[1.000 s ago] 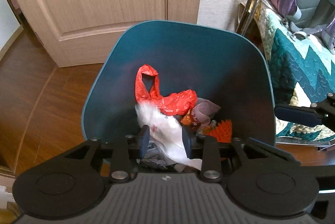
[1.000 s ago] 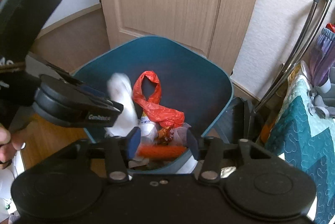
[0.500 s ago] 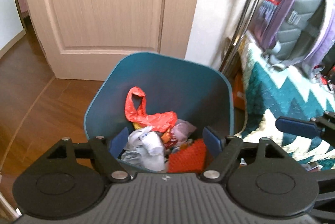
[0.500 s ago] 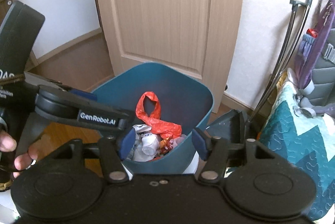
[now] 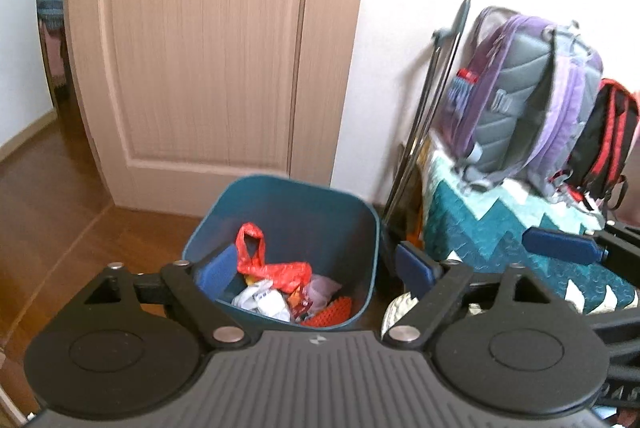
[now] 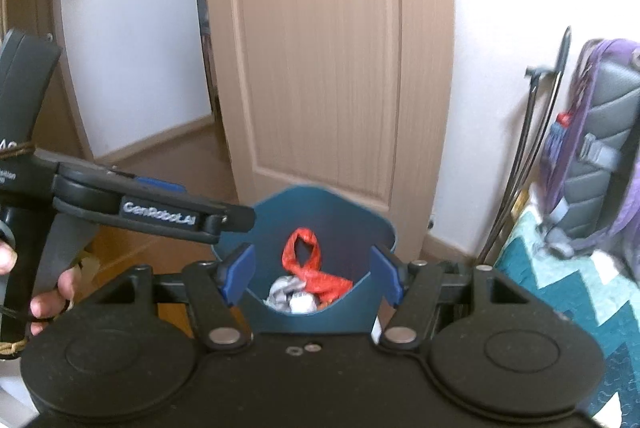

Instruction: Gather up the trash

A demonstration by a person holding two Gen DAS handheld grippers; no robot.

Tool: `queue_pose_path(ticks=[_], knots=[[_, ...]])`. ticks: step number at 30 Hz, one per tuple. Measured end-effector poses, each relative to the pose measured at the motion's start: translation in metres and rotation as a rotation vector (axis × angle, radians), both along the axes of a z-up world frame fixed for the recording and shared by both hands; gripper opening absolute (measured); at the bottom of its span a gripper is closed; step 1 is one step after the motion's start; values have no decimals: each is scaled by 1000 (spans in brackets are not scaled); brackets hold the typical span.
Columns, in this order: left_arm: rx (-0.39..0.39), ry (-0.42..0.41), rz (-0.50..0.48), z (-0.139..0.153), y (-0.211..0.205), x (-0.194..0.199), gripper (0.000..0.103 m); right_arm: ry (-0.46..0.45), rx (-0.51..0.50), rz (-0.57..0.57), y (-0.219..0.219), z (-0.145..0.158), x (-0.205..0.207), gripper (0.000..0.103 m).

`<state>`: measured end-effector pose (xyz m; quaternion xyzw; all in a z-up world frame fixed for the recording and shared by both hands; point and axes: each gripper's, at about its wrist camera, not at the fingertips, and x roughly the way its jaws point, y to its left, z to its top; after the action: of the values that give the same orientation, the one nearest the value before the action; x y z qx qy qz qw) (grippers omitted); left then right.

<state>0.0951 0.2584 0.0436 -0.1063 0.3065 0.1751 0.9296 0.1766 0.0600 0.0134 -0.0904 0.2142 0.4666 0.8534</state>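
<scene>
A teal trash bin (image 5: pixel 320 205) stands on the wood floor in front of a door. It holds a red plastic bag (image 5: pixel 264 264), white crumpled wrappers (image 5: pixel 264 302) and an orange piece (image 5: pixel 334 310). My left gripper (image 5: pixel 316 270) is open and empty, raised above and behind the bin. My right gripper (image 6: pixel 312 278) is open and empty too, above the bin (image 6: pixel 320 207), where the red bag (image 6: pixel 308 268) and white trash (image 6: pixel 292 298) show. The left gripper (image 6: pixel 236 218) shows at the left of the right wrist view.
A light wood door (image 5: pixel 208 47) stands behind the bin. To the right, a teal patterned quilt (image 5: pixel 500 228) carries a purple-grey backpack (image 5: pixel 520 107) and a red-black backpack (image 5: pixel 604 147). Metal poles (image 5: pixel 432 115) lean against the wall. An open doorway (image 6: pixel 132 67) lies left.
The left gripper let go of the white wrapper into the bin and opened wide. Both grippers have pulled up and back from the bin, which now looks smaller.
</scene>
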Motion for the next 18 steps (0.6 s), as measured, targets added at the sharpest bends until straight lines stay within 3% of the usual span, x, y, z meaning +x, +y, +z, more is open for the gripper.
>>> queue_pose_path(ticks=[2, 7, 13, 18], knots=[[30, -36, 2, 10, -9, -13, 100, -17, 29, -8, -13, 6, -10, 63], [62, -102, -9, 29, -30, -45, 101, -19, 91, -20, -39, 19, -31, 63], [131, -118, -13, 38, -60, -70, 101, -40, 126, -7, -59, 27, -52, 63], [111, -119, -21, 39, -77, -85, 101, -45, 134, -6, -75, 31, -69, 63]])
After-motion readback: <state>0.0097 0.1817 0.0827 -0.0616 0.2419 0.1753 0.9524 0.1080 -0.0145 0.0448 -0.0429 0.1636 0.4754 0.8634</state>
